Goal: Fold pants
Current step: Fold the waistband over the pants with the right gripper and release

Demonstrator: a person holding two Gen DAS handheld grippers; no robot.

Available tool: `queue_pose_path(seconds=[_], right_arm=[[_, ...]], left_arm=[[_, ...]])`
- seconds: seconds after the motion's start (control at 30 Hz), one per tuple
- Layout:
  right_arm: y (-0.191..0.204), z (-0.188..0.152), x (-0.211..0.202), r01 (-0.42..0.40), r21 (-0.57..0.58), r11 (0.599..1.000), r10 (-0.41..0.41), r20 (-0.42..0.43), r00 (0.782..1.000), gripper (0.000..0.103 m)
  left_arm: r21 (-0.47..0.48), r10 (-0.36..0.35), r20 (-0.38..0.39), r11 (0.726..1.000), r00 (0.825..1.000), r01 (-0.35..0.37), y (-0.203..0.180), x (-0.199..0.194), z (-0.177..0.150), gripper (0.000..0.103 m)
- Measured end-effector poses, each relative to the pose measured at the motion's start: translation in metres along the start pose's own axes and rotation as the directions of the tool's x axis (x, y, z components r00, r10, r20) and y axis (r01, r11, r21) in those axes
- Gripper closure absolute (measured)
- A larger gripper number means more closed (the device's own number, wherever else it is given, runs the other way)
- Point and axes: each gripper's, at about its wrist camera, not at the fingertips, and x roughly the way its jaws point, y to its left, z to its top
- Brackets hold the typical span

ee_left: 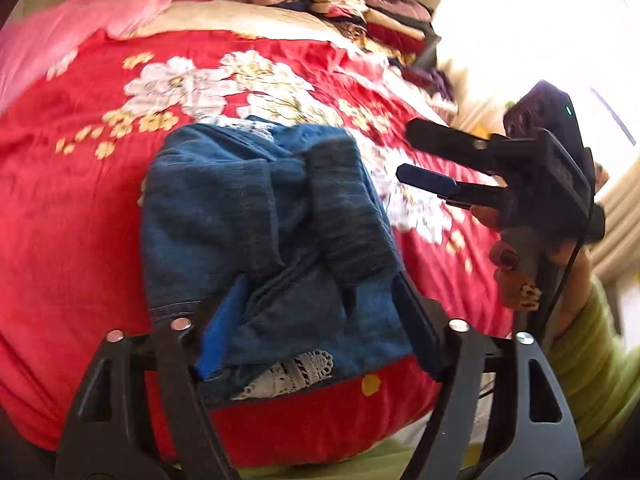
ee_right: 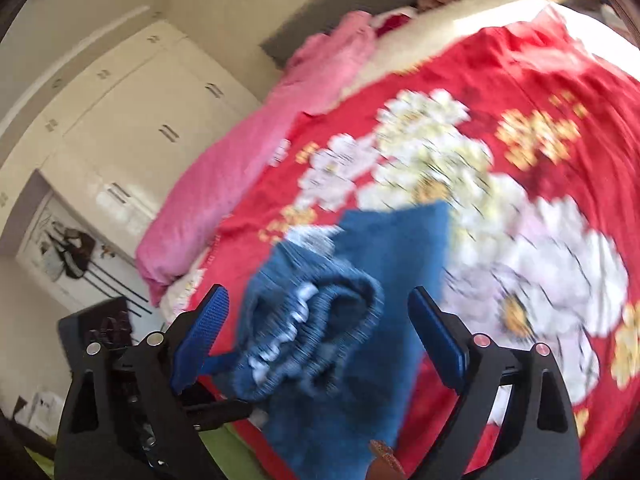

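Observation:
Blue denim pants (ee_left: 264, 216) lie bunched and partly folded on the red flowered bedspread (ee_left: 80, 208), with white lace trim at the near edge. My left gripper (ee_left: 316, 320) has wide jaws that straddle the near part of the pants; whether they pinch the cloth does not show. My right gripper (ee_left: 404, 152) hovers open and empty to the right of the pants, above the bedspread. In the right wrist view, which is motion-blurred, the pants (ee_right: 344, 320) lie between the open fingers of the right gripper (ee_right: 316, 332), apart from both.
A pink blanket (ee_left: 80, 20) lies at the bed's far left. Stacked folded clothes (ee_left: 372, 12) sit at the far right by a bright window. White cabinets (ee_right: 132, 128) stand beyond the bed. The bed's near edge (ee_left: 320, 432) is just below my left gripper.

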Motion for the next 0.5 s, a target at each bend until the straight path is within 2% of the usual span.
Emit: queue_pose_path(seconds=[0.13, 0.2, 0.23, 0.27, 0.3, 0.33, 0.4, 0.43, 0.47, 0.5], right_arm=[[0.006, 0.000, 0.016, 0.016, -0.005, 1.000, -0.016, -0.045, 0.999, 0.012], [0.009, 0.001, 0.034, 0.028, -0.008, 1.000, -0.029, -0.099, 0.995, 0.009], [0.008, 0.000, 0.039, 0.043, -0.004, 0.999, -0.043, -0.112, 0.993, 0.011], [0.011, -0.001, 0.045, 0.039, -0.008, 0.999, -0.039, -0.126, 0.991, 0.022], [0.017, -0.002, 0.049, 0.032, -0.026, 0.999, -0.035, -0.133, 0.991, 0.059], [0.023, -0.003, 0.048, 0.002, -0.046, 0.999, -0.008, -0.124, 0.992, 0.068], [0.035, -0.004, 0.036, -0.050, -0.094, 0.994, 0.042, -0.090, 0.995, 0.073], [0.038, -0.005, 0.032, -0.044, -0.116, 0.992, 0.035, -0.078, 0.996, 0.073], [0.038, -0.006, 0.030, -0.019, -0.136, 0.991, 0.010, -0.072, 0.997, 0.073], [0.031, -0.008, 0.031, 0.040, -0.152, 0.988, -0.051, -0.073, 0.996, 0.073]], left_arm=[[0.026, 0.029, -0.023, 0.999, 0.999, -0.029, -0.005, 0.010, -0.002, 0.032], [0.037, 0.043, -0.030, 0.998, 0.999, -0.042, -0.009, 0.012, -0.005, 0.032], [0.047, 0.049, -0.031, 0.998, 0.998, -0.048, -0.012, 0.011, -0.008, 0.032], [0.058, 0.057, -0.031, 0.997, 0.998, -0.055, -0.015, 0.009, -0.011, 0.031], [0.066, 0.062, -0.031, 0.996, 0.998, -0.060, -0.016, 0.009, -0.013, 0.030], [0.073, 0.067, -0.033, 0.995, 0.997, -0.065, -0.017, 0.010, -0.014, 0.030], [0.082, 0.074, -0.033, 0.994, 0.997, -0.071, -0.017, 0.011, -0.016, 0.030], [0.083, 0.073, -0.032, 0.994, 0.997, -0.070, -0.018, 0.010, -0.017, 0.030], [0.082, 0.069, -0.033, 0.994, 0.997, -0.066, -0.018, 0.010, -0.016, 0.030], [0.082, 0.065, -0.034, 0.995, 0.997, -0.063, -0.018, 0.010, -0.016, 0.030]])
